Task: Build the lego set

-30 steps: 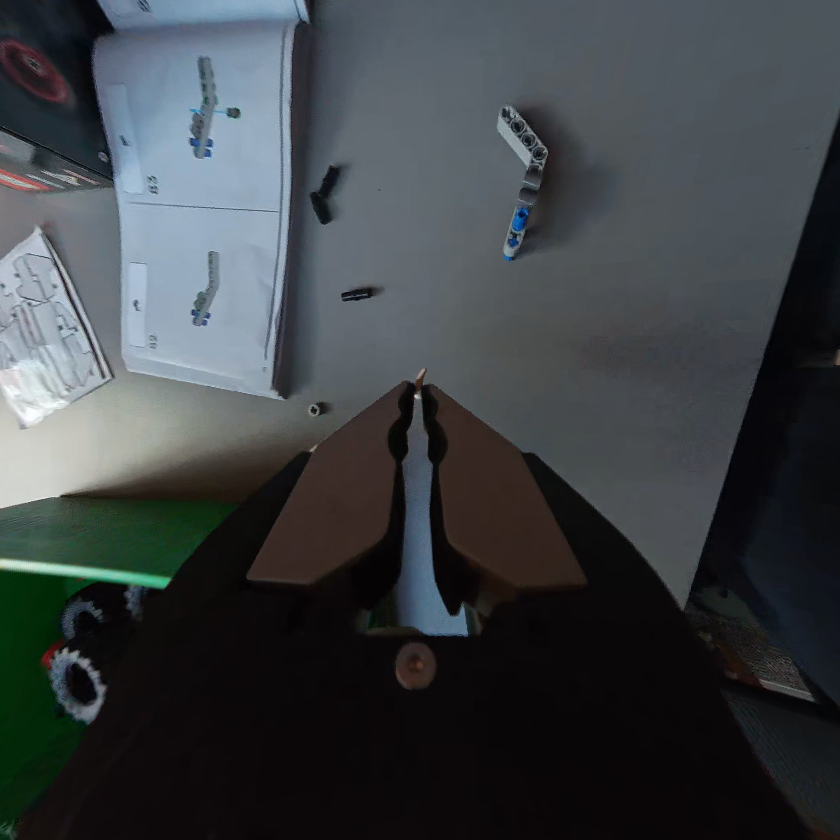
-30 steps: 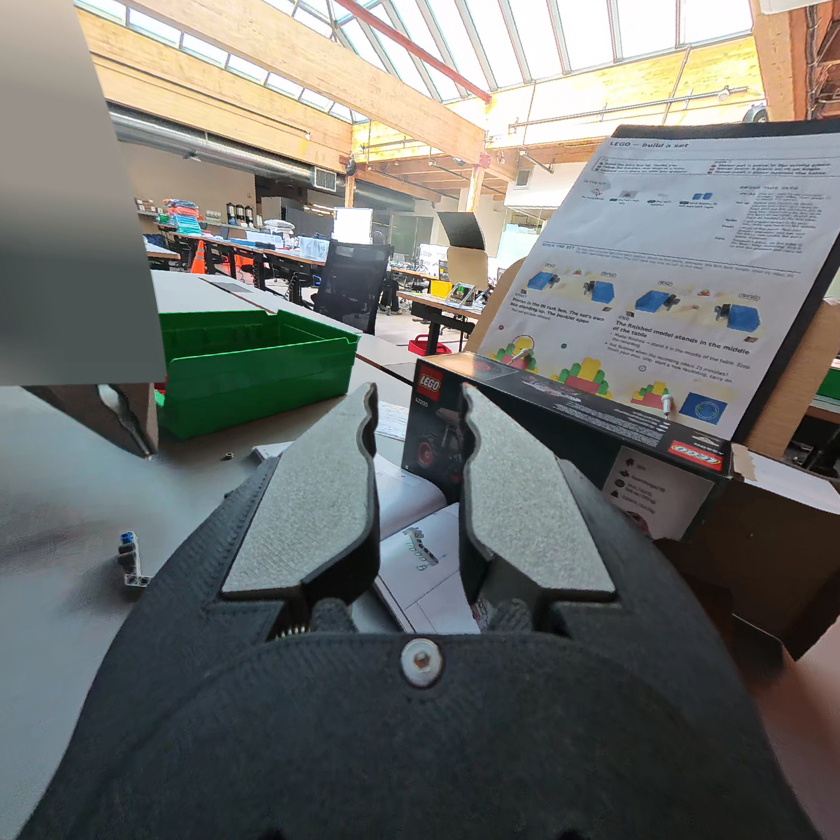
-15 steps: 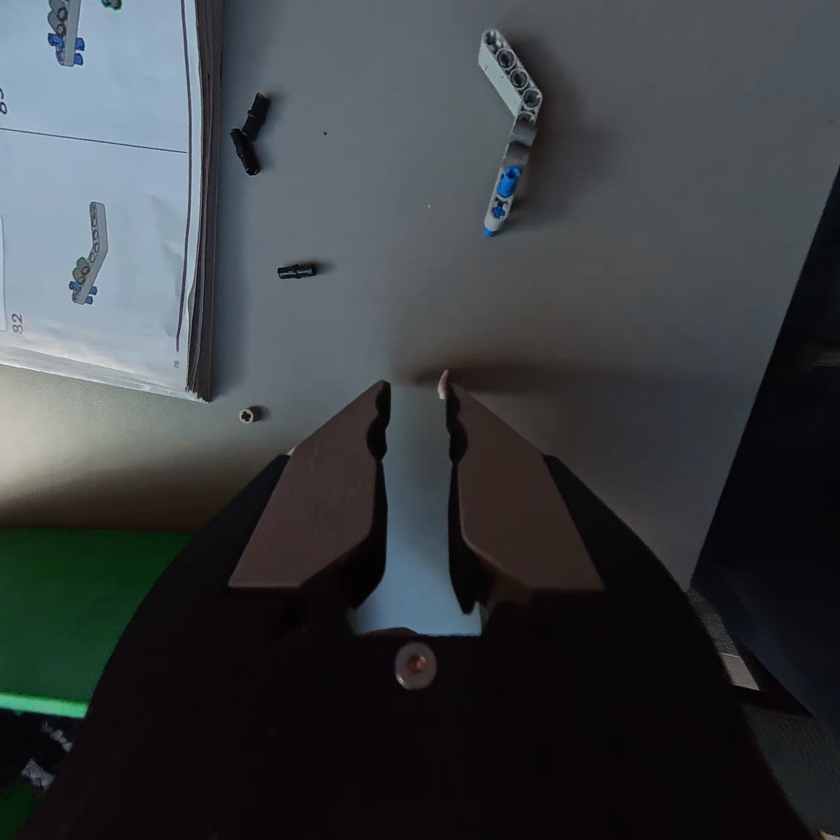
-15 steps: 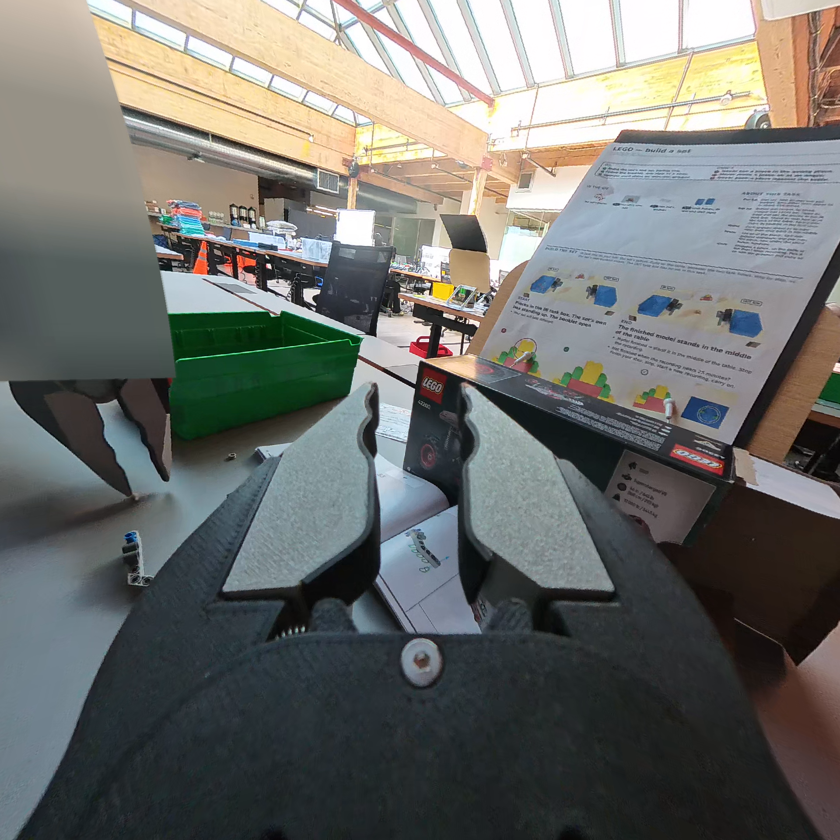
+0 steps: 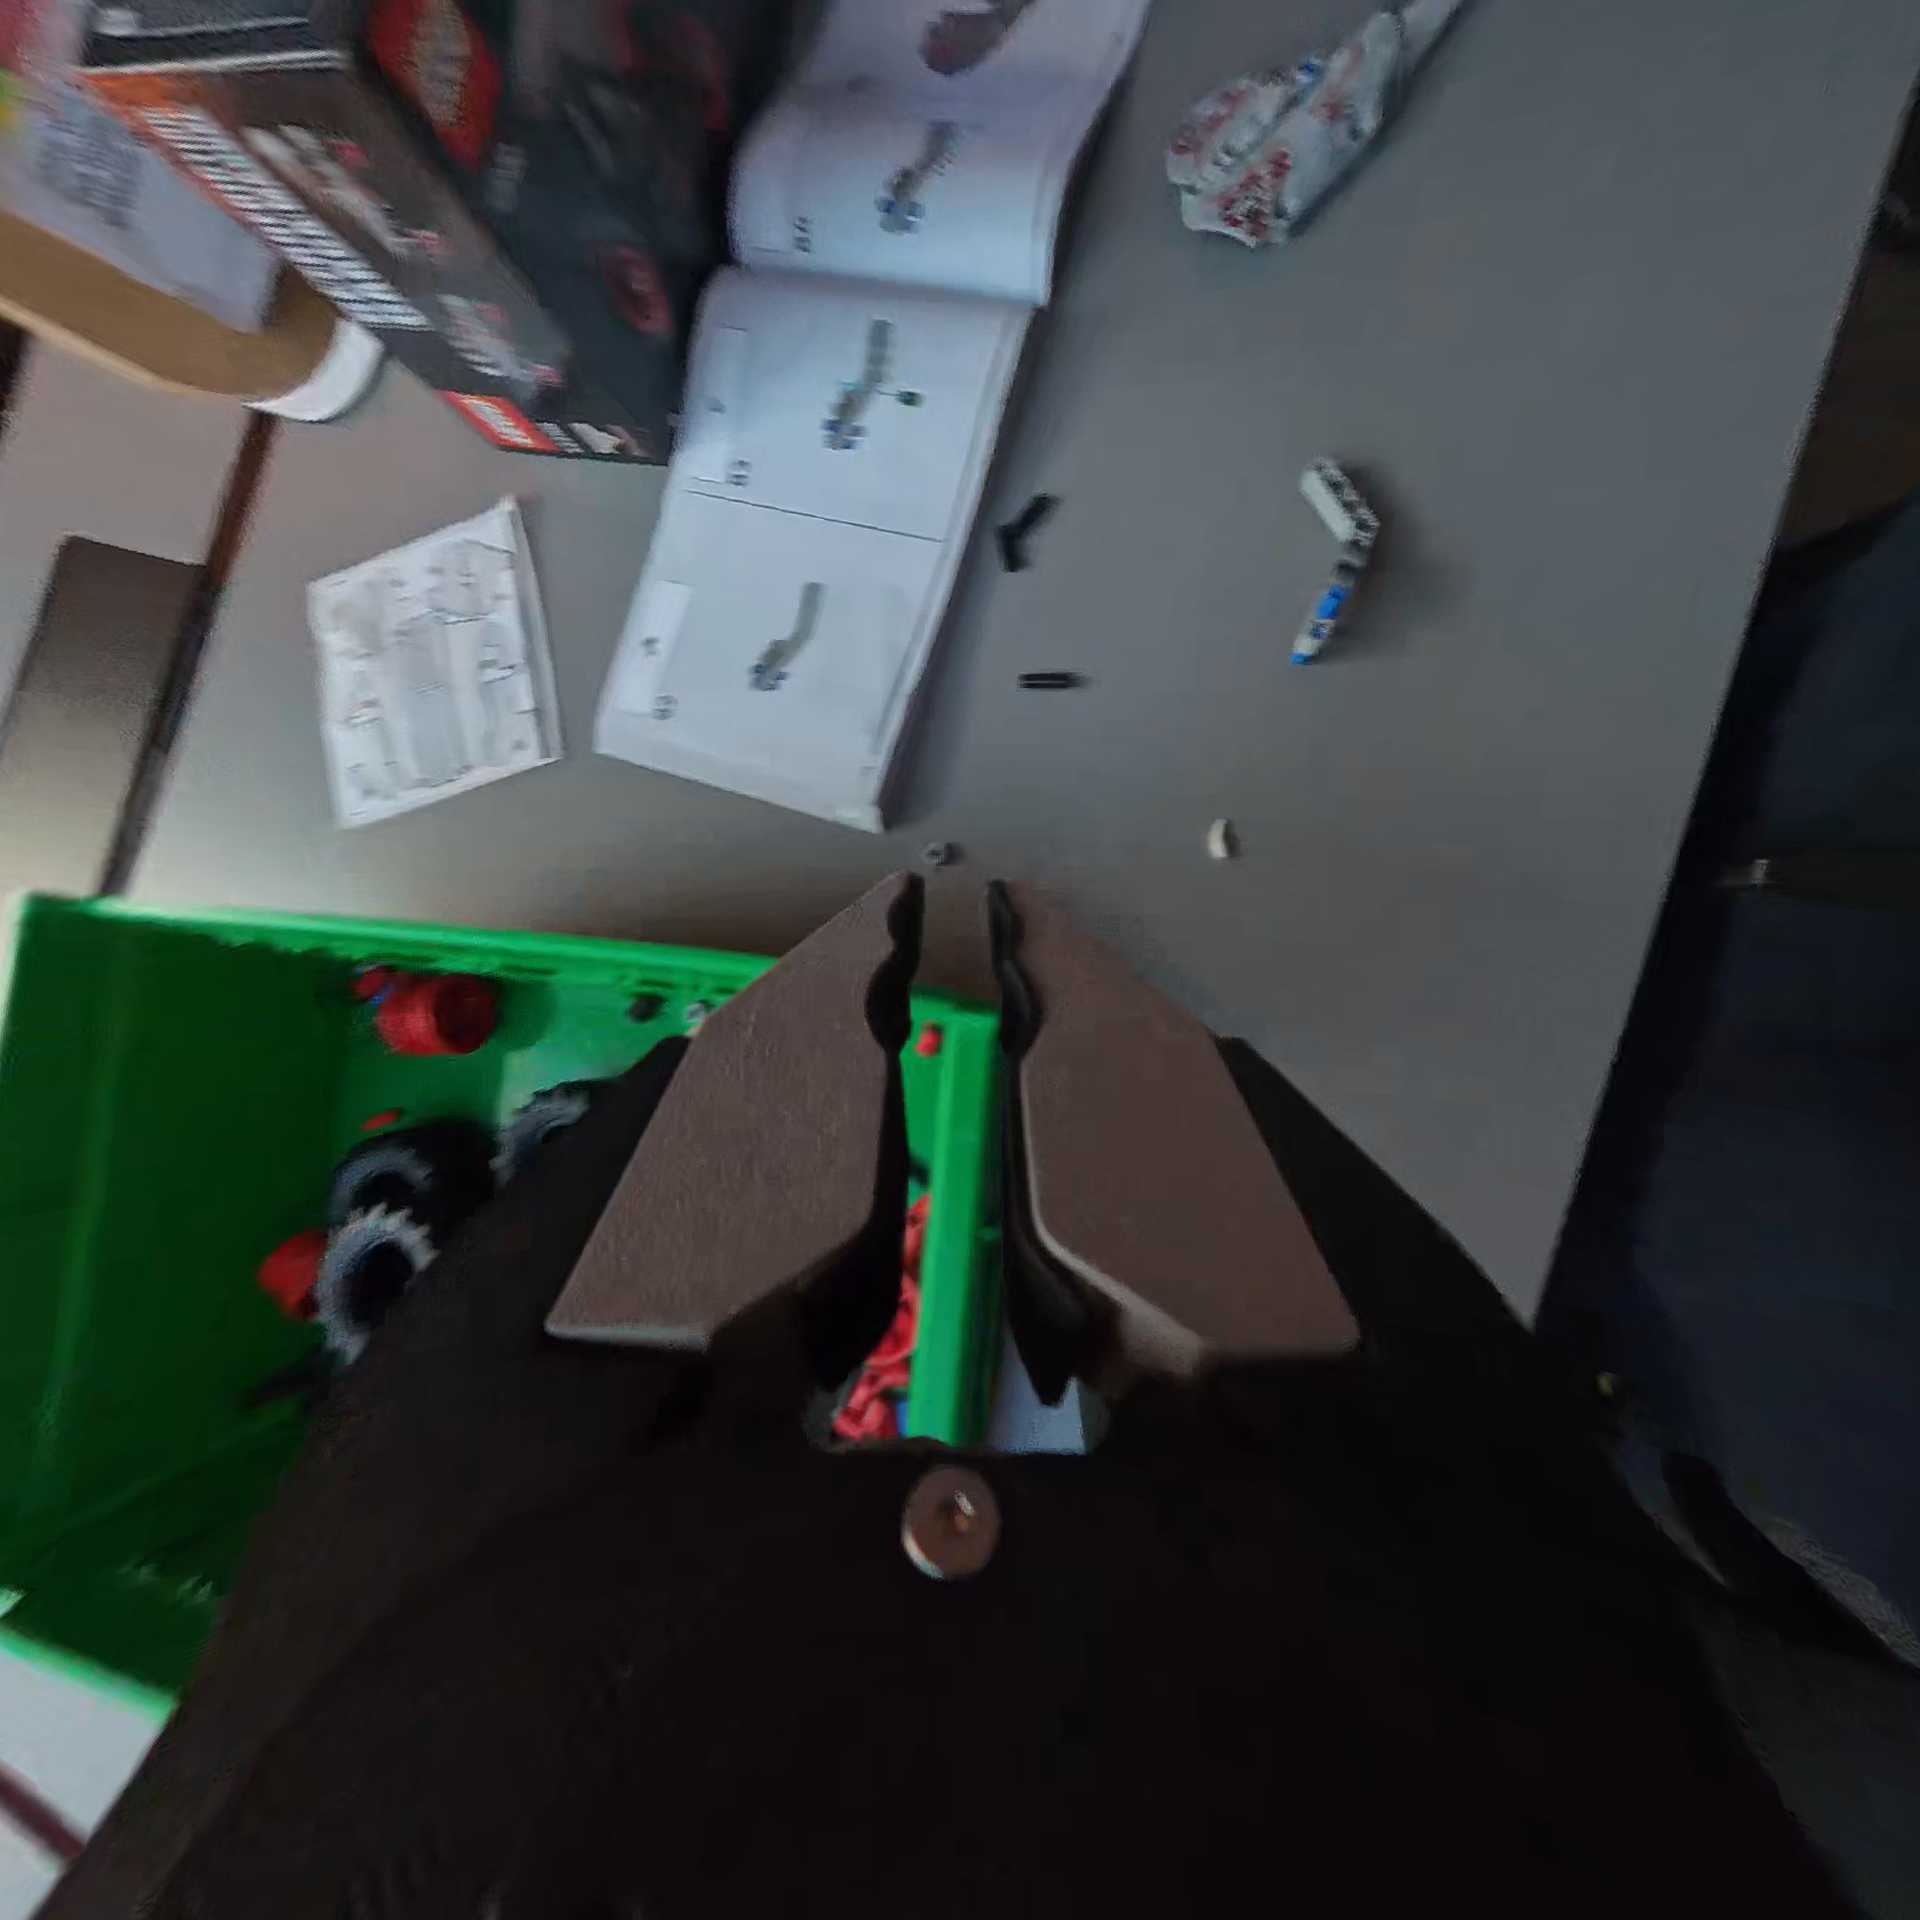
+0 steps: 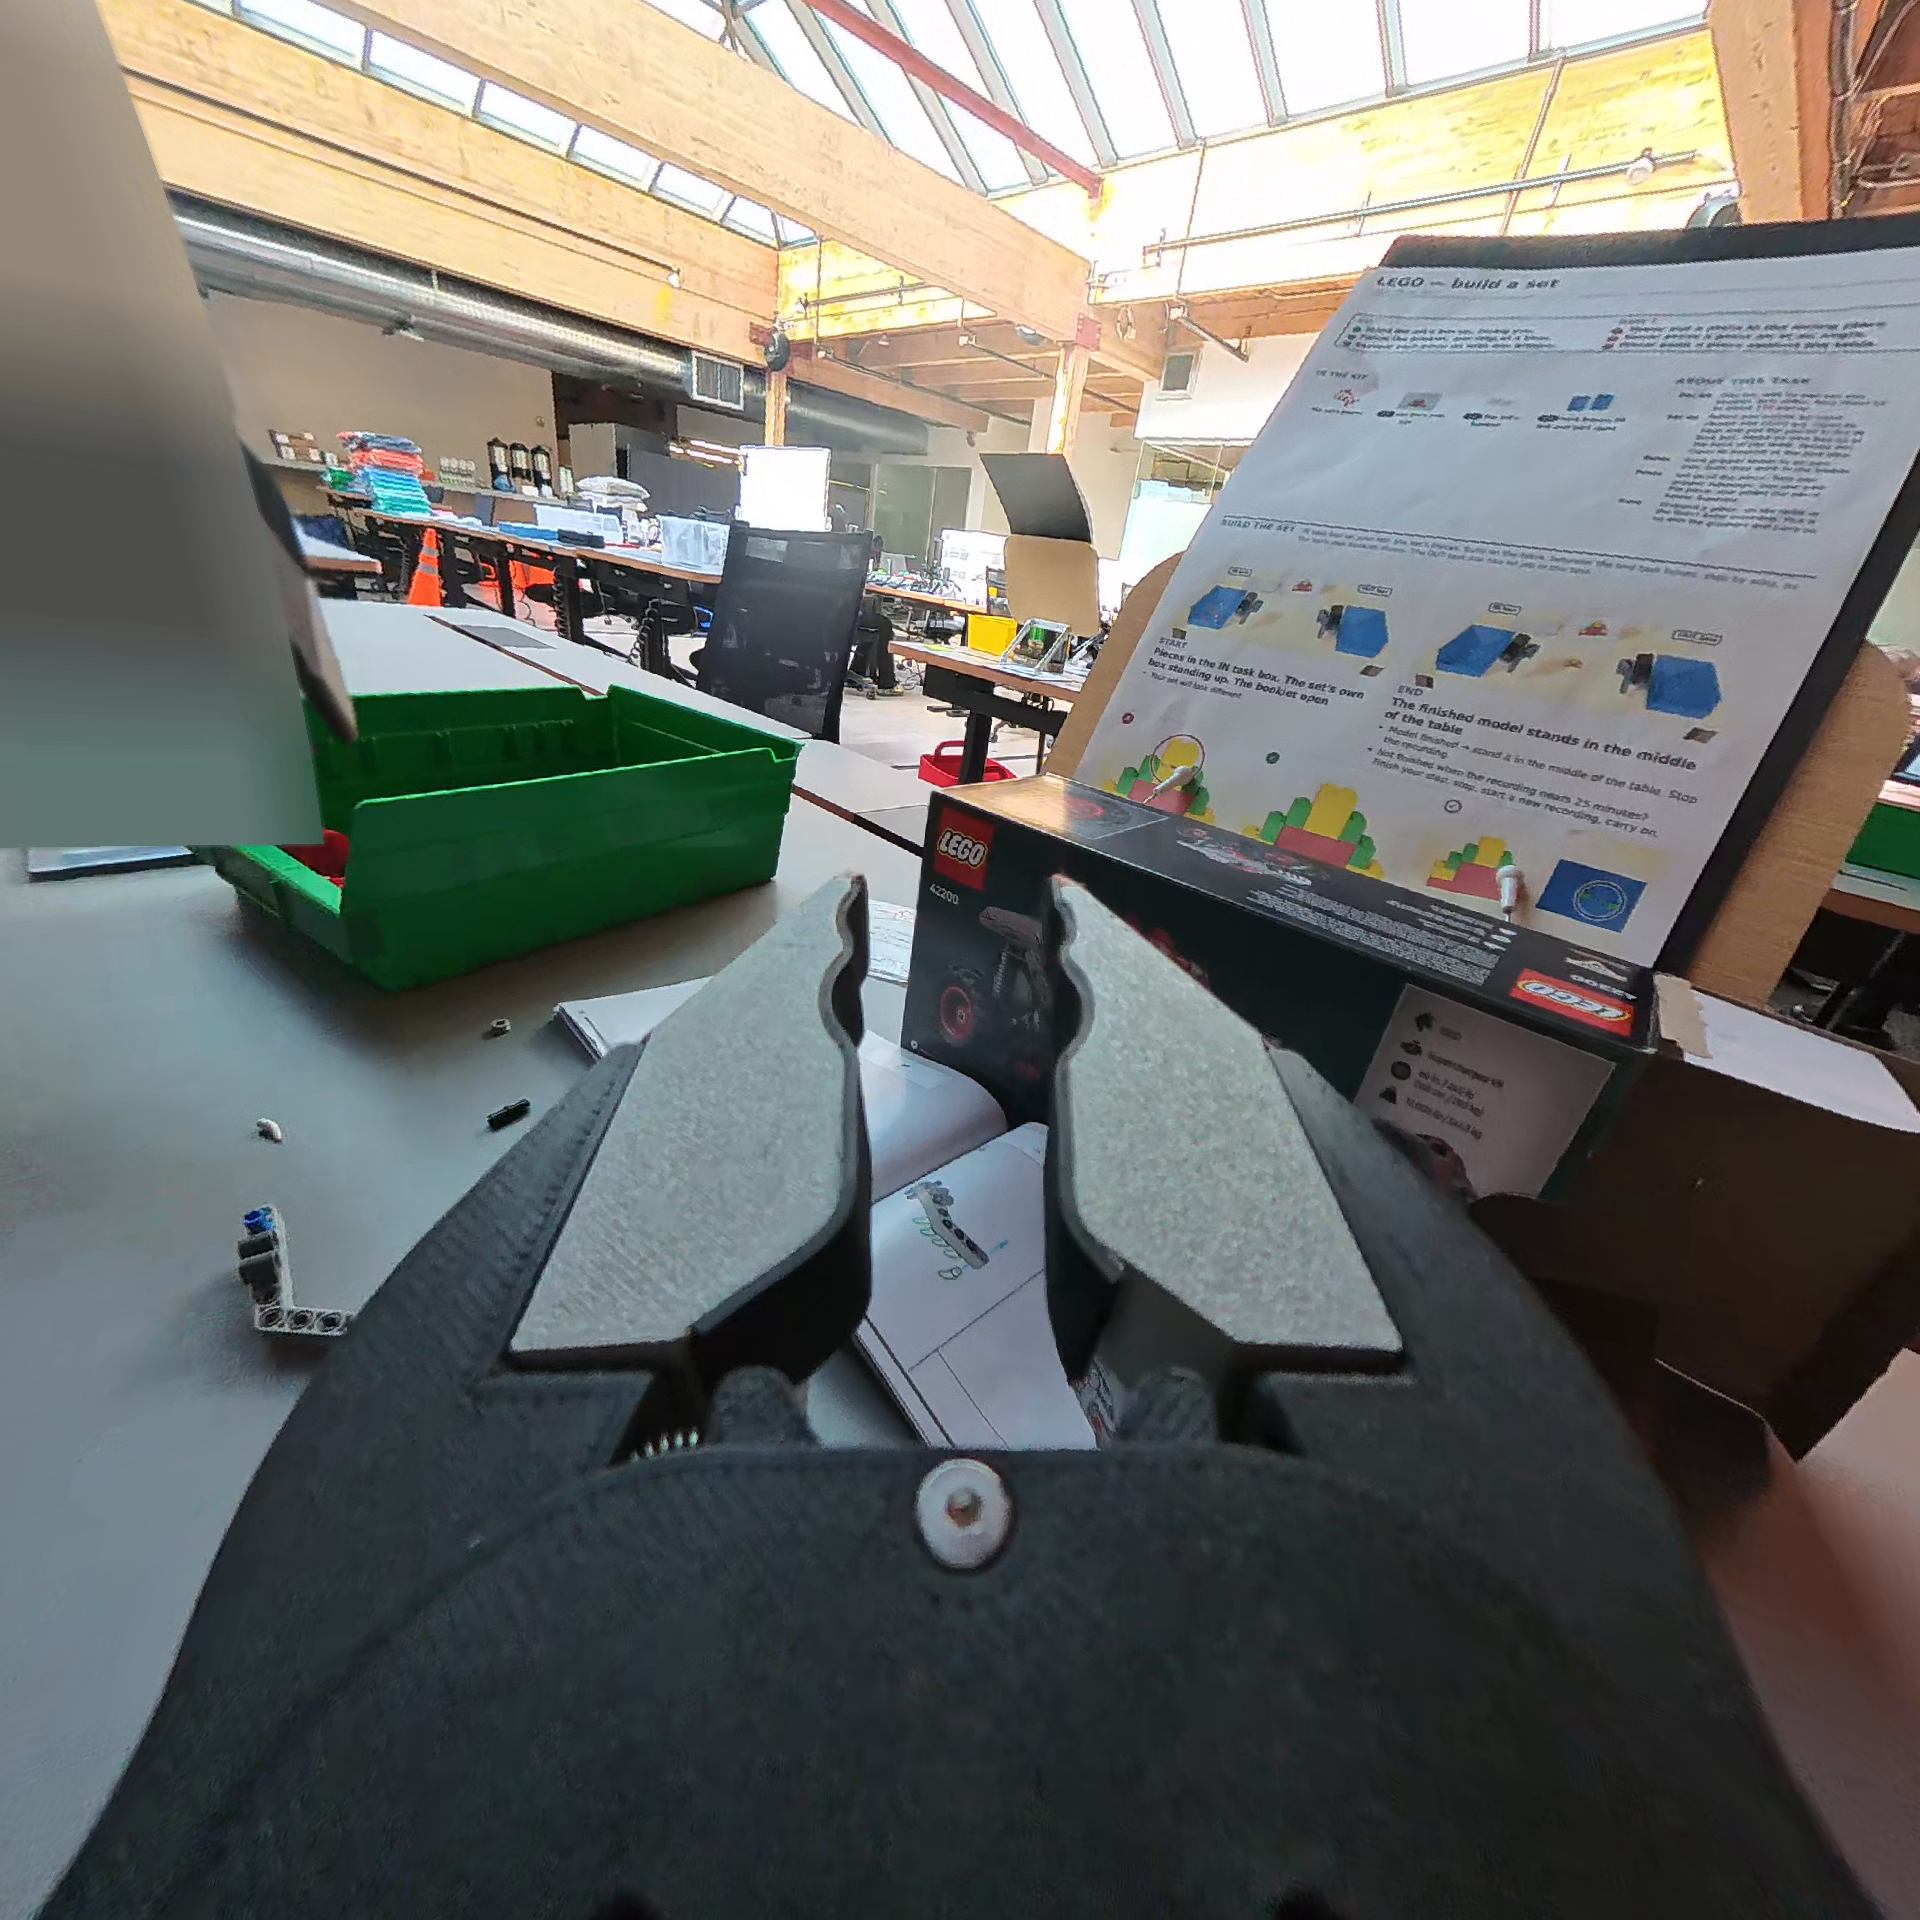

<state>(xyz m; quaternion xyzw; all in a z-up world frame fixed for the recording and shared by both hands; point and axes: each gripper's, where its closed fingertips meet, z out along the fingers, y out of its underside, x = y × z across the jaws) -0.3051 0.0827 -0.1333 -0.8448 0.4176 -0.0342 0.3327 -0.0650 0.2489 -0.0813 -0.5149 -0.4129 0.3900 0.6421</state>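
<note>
Left wrist view: left tool (image 5: 954, 896) is seen with a narrow gap between its tips, nothing held, above the near corner of the green bin (image 5: 156, 1091) holding red and black parts. On the grey surface (image 5: 1351, 987), a bent grey beam with blue pins (image 5: 1335, 556), black pins (image 5: 1049, 681), a small pale piece (image 5: 1221, 837) and the open booklet (image 5: 810, 582) are noted. Right wrist view: right tool (image 6: 956, 914) is parted and empty, aimed over the booklet toward the set box (image 6: 1247, 966).
</note>
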